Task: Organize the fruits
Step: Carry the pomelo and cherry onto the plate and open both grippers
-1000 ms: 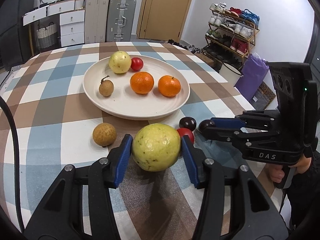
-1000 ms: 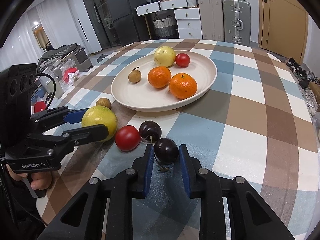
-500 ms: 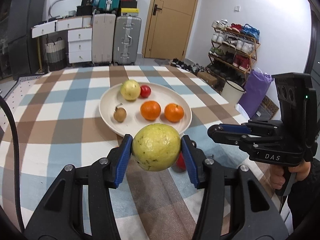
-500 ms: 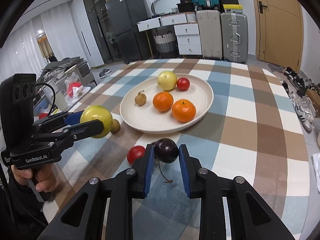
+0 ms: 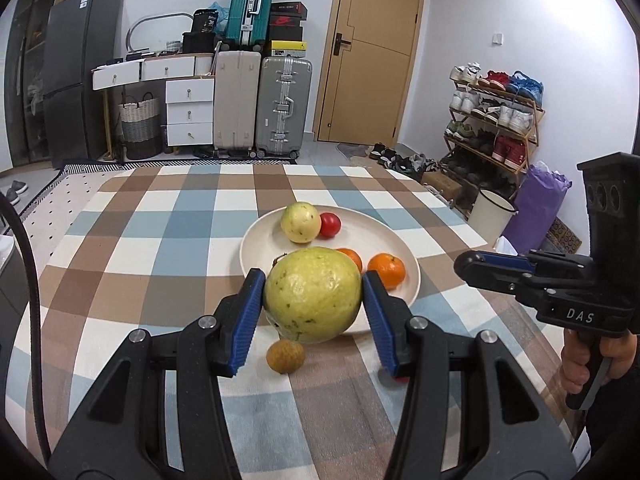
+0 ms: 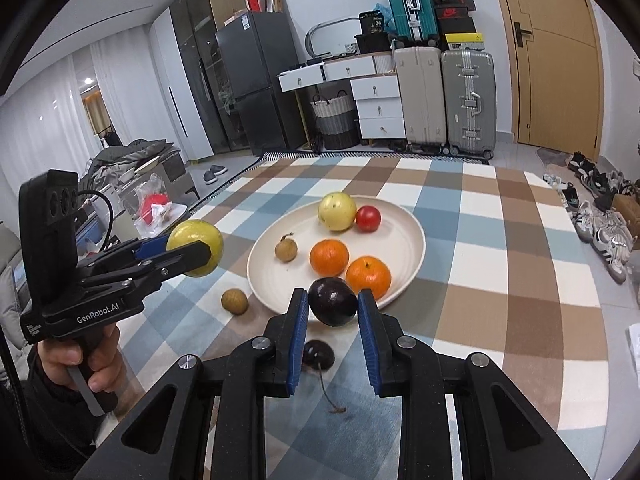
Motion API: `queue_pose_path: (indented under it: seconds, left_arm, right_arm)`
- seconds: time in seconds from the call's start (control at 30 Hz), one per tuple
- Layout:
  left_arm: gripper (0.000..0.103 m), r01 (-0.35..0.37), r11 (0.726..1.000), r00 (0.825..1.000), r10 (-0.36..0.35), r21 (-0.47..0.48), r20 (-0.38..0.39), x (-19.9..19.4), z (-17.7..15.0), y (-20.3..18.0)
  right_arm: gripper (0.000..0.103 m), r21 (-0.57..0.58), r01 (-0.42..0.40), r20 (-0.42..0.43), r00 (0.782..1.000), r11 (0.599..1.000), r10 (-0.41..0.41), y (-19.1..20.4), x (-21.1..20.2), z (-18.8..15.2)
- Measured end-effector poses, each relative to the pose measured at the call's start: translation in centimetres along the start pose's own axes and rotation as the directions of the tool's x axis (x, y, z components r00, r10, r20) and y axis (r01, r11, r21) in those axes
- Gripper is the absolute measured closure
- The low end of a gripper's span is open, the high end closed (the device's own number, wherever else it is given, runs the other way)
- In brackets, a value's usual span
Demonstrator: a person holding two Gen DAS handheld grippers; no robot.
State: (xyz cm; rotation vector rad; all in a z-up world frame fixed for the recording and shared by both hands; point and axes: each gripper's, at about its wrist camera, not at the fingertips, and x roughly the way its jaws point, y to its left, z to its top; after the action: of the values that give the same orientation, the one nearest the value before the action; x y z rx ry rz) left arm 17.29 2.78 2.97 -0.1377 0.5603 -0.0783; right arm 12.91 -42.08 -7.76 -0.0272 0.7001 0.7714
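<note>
My left gripper point(image 5: 313, 295) is shut on a large yellow-green guava point(image 5: 312, 294) and holds it in the air near the front of the cream plate point(image 5: 256, 240). My right gripper point(image 6: 333, 302) is shut on a dark cherry point(image 6: 332, 301), lifted near the plate's front rim point(image 6: 416, 256). The plate holds a second guava point(image 6: 337, 211), a red tomato point(image 6: 368, 218), two oranges point(image 6: 329, 257), point(image 6: 368, 277) and a brown longan point(image 6: 286, 249). On the cloth lie another longan point(image 6: 234, 301) and another dark cherry point(image 6: 318, 354).
The checked tablecloth point(image 5: 160, 240) covers the table; its right edge is near a shoe rack point(image 5: 494, 108) and a white bin point(image 5: 490, 214). Suitcases point(image 5: 260, 108) and drawers point(image 5: 188, 108) stand beyond the far edge. A red fruit point(image 5: 400, 378) peeks from under my left finger.
Both grippers have risen off the table with their fruits, the left with the guava and the right with the cherry, and now stand higher above the cloth near the plate.
</note>
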Motion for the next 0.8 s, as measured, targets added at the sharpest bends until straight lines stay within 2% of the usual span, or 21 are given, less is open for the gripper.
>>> queue_pose_path:
  seconds: [0.5,0.8]
  left_arm:
    - [0.056,-0.006,1.000,1.000,0.006,0.025,-0.001,4.9,3.0,0.0]
    - [0.056,-0.007,1.000,1.000,0.007,-0.003,-0.019,8.7,3.8,1.1]
  right_arm:
    - [0.077,0.005,0.018,0.038,0.999,1.000,-0.018,-1.2,0.8,3.1]
    - [0.077,0.028,0.005,0.045,0.999,1.000,-0.006,-2.5,2.8,4.3]
